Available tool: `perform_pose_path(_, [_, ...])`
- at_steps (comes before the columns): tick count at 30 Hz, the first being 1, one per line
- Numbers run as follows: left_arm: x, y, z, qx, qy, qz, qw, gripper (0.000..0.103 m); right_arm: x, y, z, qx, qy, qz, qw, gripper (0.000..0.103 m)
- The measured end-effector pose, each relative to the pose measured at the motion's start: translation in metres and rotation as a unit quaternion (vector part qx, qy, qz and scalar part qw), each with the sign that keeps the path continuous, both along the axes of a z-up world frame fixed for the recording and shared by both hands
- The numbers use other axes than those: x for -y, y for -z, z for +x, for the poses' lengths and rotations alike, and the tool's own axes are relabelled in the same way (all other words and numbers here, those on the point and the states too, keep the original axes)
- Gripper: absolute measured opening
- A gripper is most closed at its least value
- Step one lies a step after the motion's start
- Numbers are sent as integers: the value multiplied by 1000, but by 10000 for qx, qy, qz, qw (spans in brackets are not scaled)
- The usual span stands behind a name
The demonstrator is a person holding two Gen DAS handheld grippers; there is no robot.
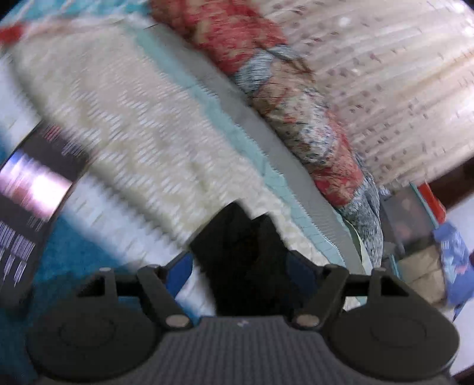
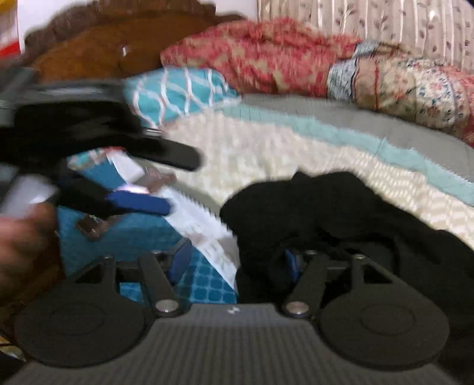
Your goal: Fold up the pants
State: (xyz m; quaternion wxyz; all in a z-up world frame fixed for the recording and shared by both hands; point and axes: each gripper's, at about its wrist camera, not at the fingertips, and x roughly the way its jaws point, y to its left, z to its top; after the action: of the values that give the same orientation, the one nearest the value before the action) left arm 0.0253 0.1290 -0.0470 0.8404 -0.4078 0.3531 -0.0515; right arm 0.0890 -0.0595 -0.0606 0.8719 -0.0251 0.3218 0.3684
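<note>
The black pants (image 2: 311, 213) lie bunched on the cream quilted bedspread (image 2: 266, 154), filling the lower right of the right wrist view. My right gripper (image 2: 237, 260) stands open over their left edge. Black cloth covers most of its right blue pad, while its left pad (image 2: 180, 260) is over bare teal bedding. My left gripper (image 2: 182, 183) shows at the left, jaws wide apart with nothing between them, just left of the pants. In the blurred left wrist view the pants (image 1: 246, 251) show as dark cloth between the open fingers of the left gripper (image 1: 243, 266).
A rolled red floral quilt (image 2: 266, 56) lies along the far side, below a striped curtain (image 2: 385, 20). A teal patterned pillow (image 2: 177, 91) rests by the wooden headboard (image 2: 97, 44). A dark flat object with a shiny face (image 1: 29, 192) lies left. A hand (image 2: 17, 237) is at the left edge.
</note>
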Motion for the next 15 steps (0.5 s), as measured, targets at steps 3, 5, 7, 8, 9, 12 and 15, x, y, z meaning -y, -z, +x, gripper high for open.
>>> perform_pose_path(3, [18, -14, 47, 59, 483, 680, 9965, 88, 45, -11, -10, -51, 562, 253, 9981, 64])
perform_pose_path(5, [34, -11, 84, -85, 860, 996, 9913, 94, 68, -6, -17, -106, 885, 238, 9957, 64])
perform_pose_path(7, [54, -1, 116, -268, 1280, 1427, 9811, 102, 82, 2, -19, -239, 1132, 109, 9932, 64])
perform_pose_path(8, [63, 8, 131, -429, 1526, 1634, 9737, 102, 89, 7, -20, -340, 1267, 49, 9913, 64])
perform_pose_path(9, [73, 18, 143, -600, 1732, 1815, 9662, 83, 95, 11, -21, -449, 1362, 3, 9897, 64])
perform_pose_path(12, [95, 32, 141, -621, 1786, 2644, 9457, 35, 100, 35, -16, -976, 1479, -241, 9839, 60])
perform_pose_path(15, [73, 9, 120, -138, 1227, 2271, 9660, 12, 89, 45, -26, -1214, 1113, -31, 9863, 58])
